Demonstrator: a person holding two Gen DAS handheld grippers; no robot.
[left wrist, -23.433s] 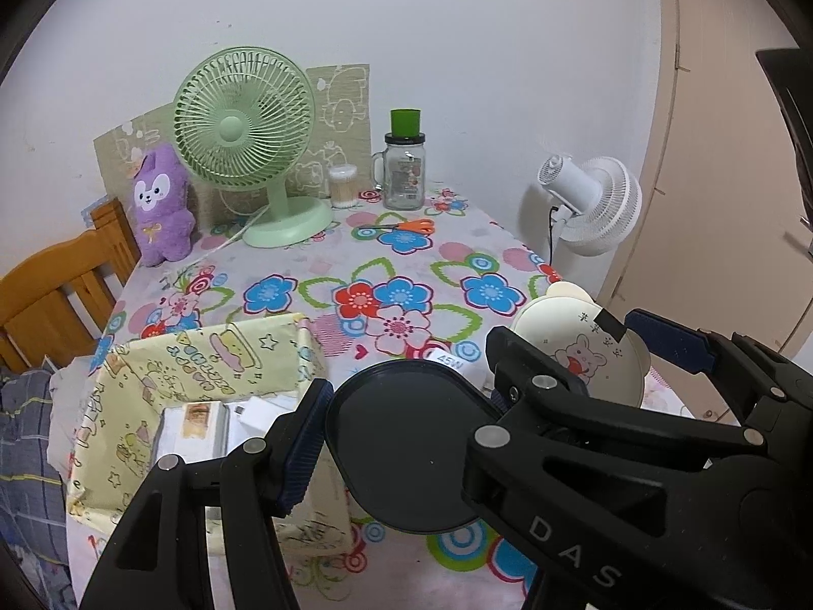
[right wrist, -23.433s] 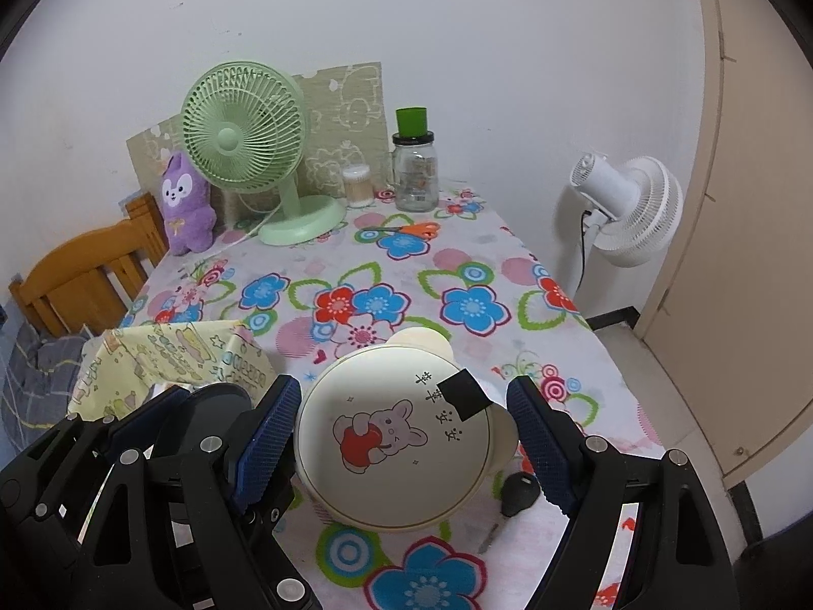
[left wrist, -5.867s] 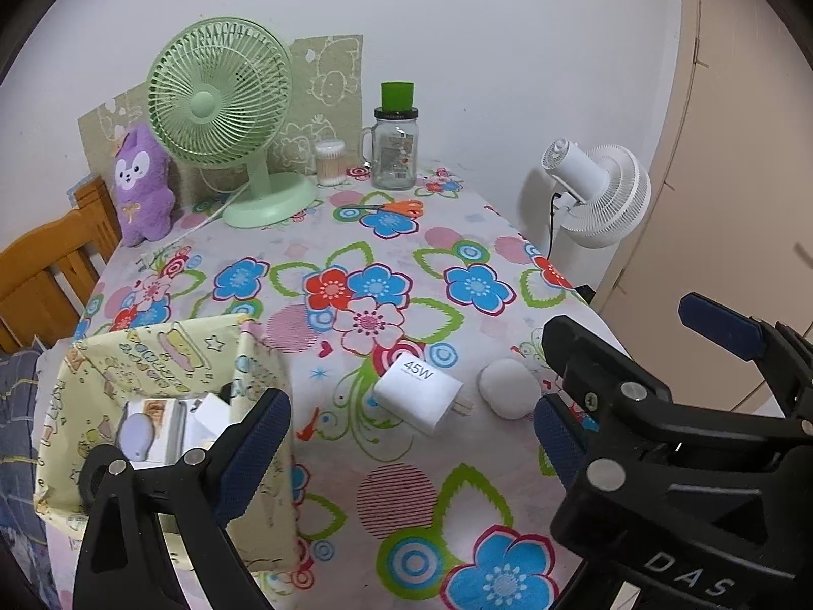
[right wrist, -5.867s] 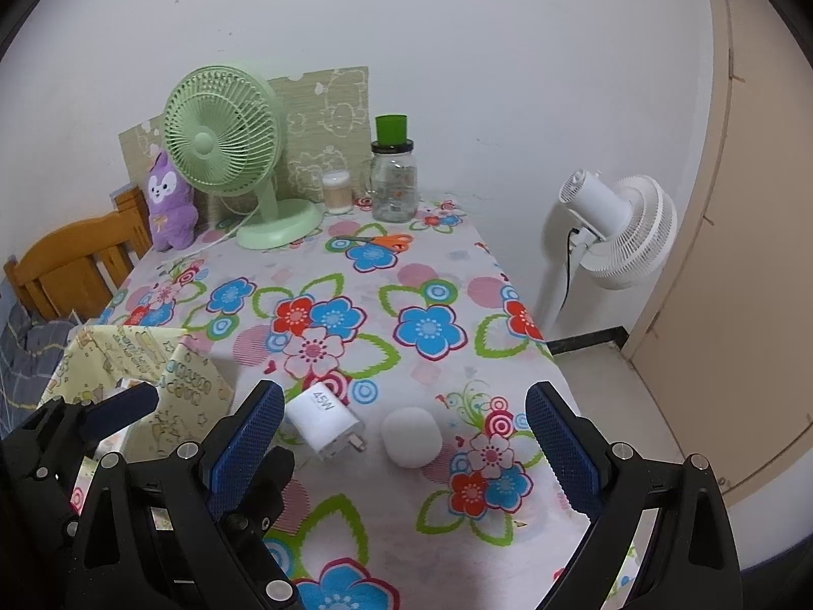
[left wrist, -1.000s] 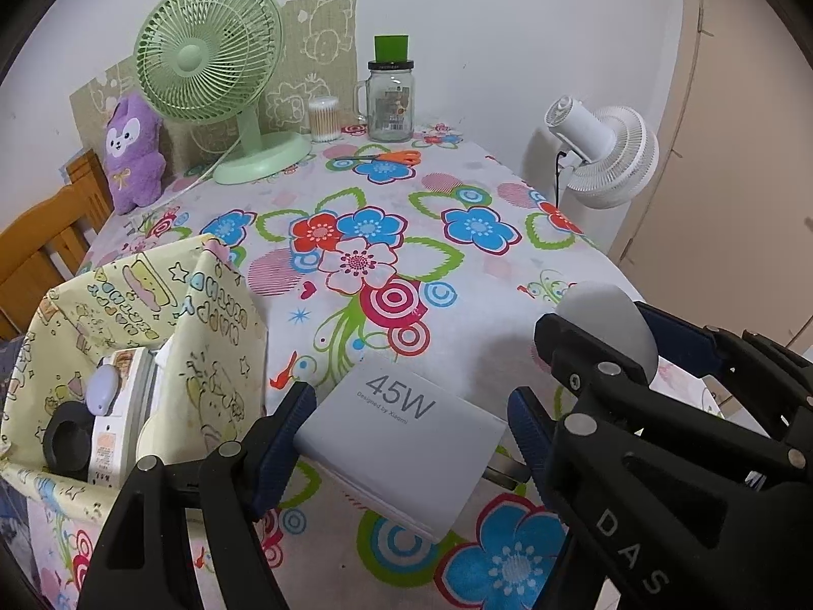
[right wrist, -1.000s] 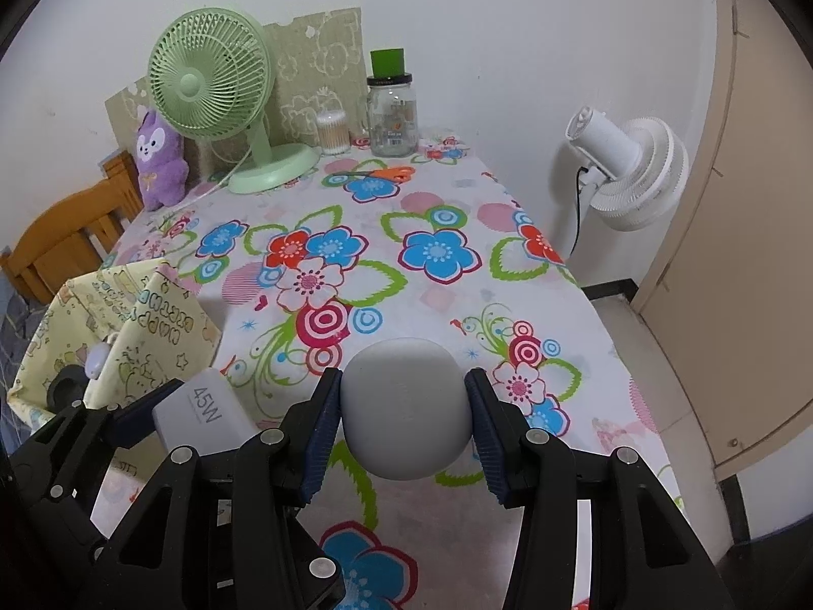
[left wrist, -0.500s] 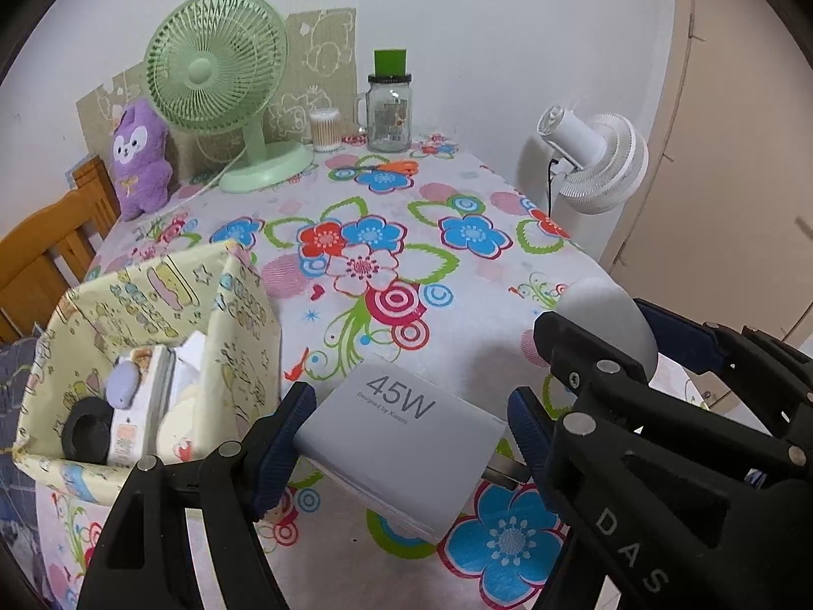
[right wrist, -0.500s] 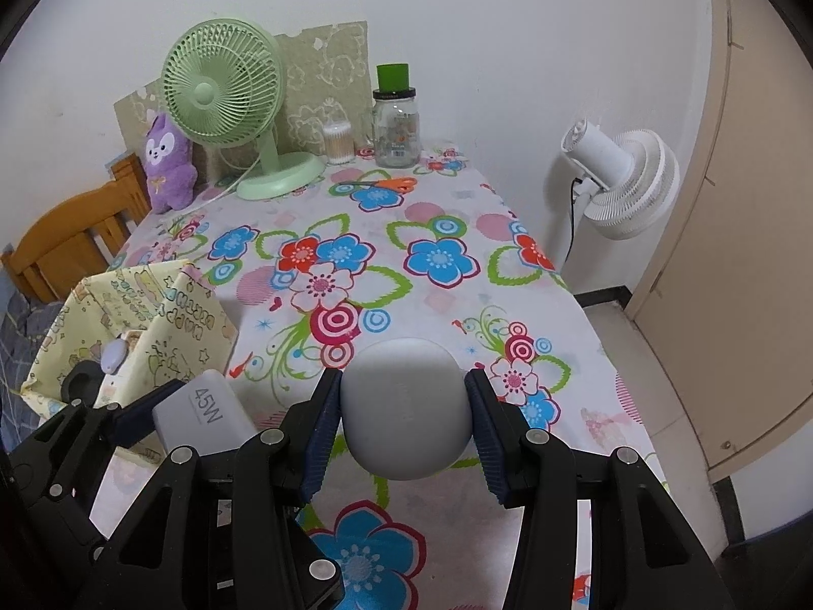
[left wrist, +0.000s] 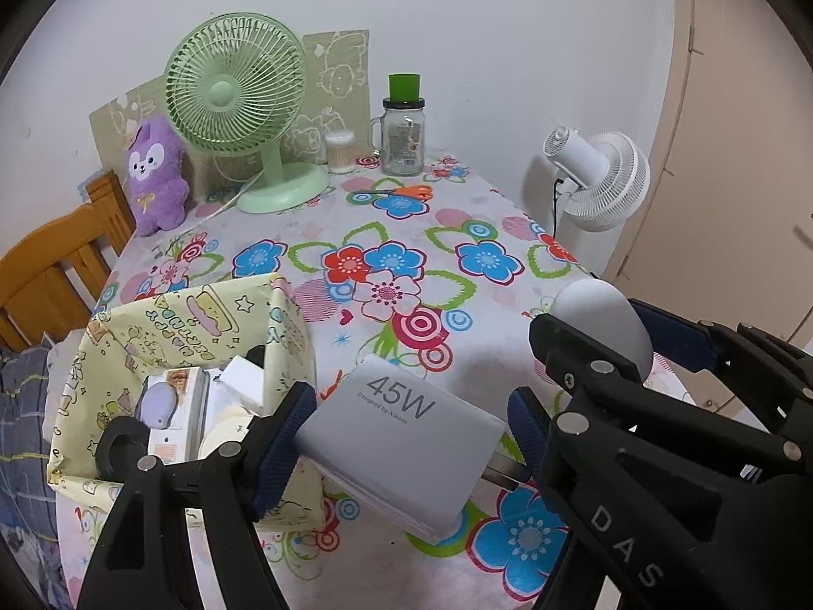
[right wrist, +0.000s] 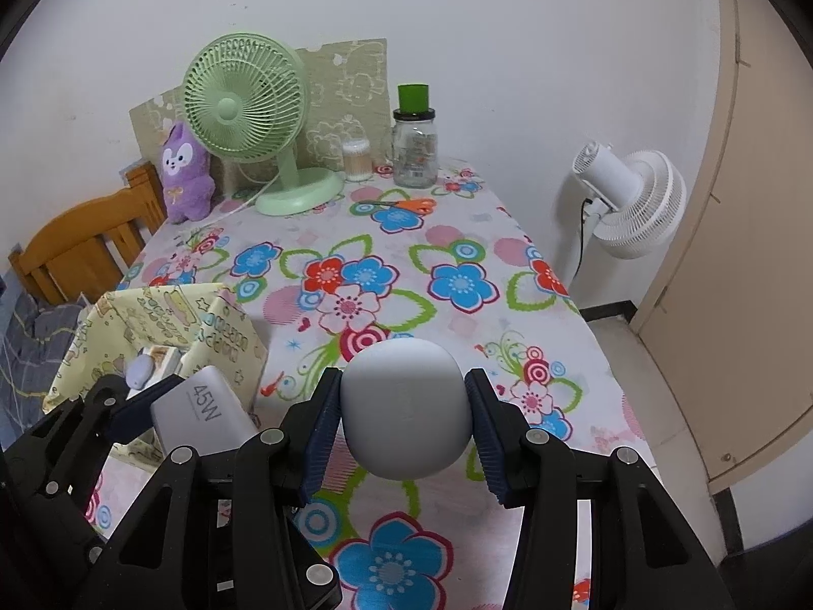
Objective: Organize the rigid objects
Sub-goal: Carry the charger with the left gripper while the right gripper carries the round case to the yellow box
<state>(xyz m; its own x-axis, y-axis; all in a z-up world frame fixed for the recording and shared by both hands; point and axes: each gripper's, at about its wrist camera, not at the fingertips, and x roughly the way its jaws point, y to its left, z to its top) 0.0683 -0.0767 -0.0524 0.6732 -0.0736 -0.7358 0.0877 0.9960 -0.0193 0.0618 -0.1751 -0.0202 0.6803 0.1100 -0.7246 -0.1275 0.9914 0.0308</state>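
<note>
two tools, left tool [left wrist: 406, 437] pinching white "45w" charger [left wrist: 401, 437], right tool [right wrist: 404, 432] clamping grey case [right wrist: 404, 406]

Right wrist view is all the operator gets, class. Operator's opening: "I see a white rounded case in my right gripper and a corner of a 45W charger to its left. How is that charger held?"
Observer: The left gripper is shut on the 45W charger, with its metal prongs pointing at the right-hand finger.
Operator: Is anything in the fabric basket hidden from me?
Observer: Yes, a black ring lies in the near corner of the fabric basket.
Operator: Is the charger over the basket?
Observer: No. It looks to be beside the basket's right wall, above the tablecloth.
</note>
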